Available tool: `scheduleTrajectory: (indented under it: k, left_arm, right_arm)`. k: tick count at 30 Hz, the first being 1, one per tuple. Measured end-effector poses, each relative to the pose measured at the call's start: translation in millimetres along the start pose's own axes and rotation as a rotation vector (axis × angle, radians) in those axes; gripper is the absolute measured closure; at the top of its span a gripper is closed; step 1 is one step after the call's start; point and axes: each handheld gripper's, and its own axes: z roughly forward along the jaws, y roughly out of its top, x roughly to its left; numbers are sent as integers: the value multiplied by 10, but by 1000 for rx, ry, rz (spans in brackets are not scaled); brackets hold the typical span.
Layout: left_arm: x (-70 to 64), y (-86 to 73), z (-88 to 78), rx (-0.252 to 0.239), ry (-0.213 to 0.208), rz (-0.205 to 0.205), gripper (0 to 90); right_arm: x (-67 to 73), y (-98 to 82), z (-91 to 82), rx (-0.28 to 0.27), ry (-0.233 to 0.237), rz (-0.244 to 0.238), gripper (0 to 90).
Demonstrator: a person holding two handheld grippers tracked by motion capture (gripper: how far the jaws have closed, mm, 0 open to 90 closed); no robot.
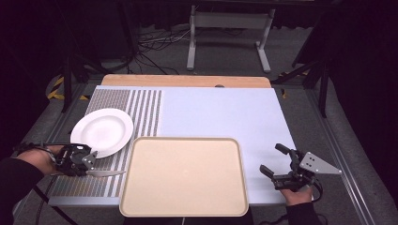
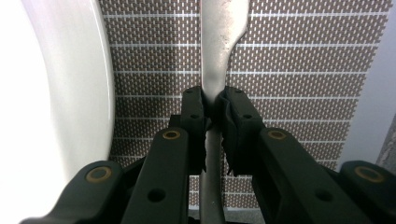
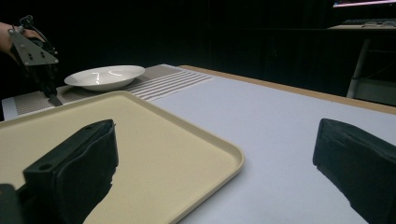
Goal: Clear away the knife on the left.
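A metal knife (image 1: 107,173) lies along the woven placemat (image 1: 105,101), blade toward the beige tray (image 1: 183,176). My left gripper (image 1: 93,168) is shut on its handle; in the left gripper view the jaws pinch the knife (image 2: 219,42) at my left gripper (image 2: 212,100), low over the placemat (image 2: 299,70). A white plate (image 1: 102,131) sits just beyond; its rim (image 2: 56,116) is at the left there. My right gripper (image 1: 273,159) stands open with nothing between its jaws, right of the tray. In the right gripper view my right gripper (image 3: 219,163) faces the tray (image 3: 140,140) and plate (image 3: 105,76).
The pale blue table cover (image 1: 220,112) stretches behind and to the right of the tray. A wooden strip (image 1: 187,80) runs along the table's far edge. Cables and a white stand (image 1: 230,21) are on the floor beyond.
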Motion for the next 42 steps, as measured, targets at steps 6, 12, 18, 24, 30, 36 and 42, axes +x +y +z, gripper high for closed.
scheduleTrajectory:
  k: [6, 12, 18, 24, 30, 36, 42]
  left_arm:
    - [-11, 5, -8, 6, 10, 8, 802]
    - [-27, -4, -129, -35, 14, 1, 802]
    - [-52, -33, -380, -65, 56, 2, 802]
    - [-84, -6, -584, -87, 83, -7, 802]
    - [-97, 50, -745, -86, 106, -18, 802]
    - [-93, 111, -916, -150, 119, -53, 802]
    - [-81, 287, -1057, -175, 101, -185, 801]
  right_arm:
    - [-2, -1, 3, 0, 0, 0, 10]
    - [-3, 1, 5, -2, 4, 7, 10]
    - [-1, 2, 11, 3, 5, 7, 10]
    - [-10, 0, 6, 4, 2, 16, 10]
    - [-12, 5, -7, -3, 6, 23, 10]
    - [-12, 8, -7, -4, 6, 21, 10]
    - [-16, 7, -10, -9, 5, 22, 10]
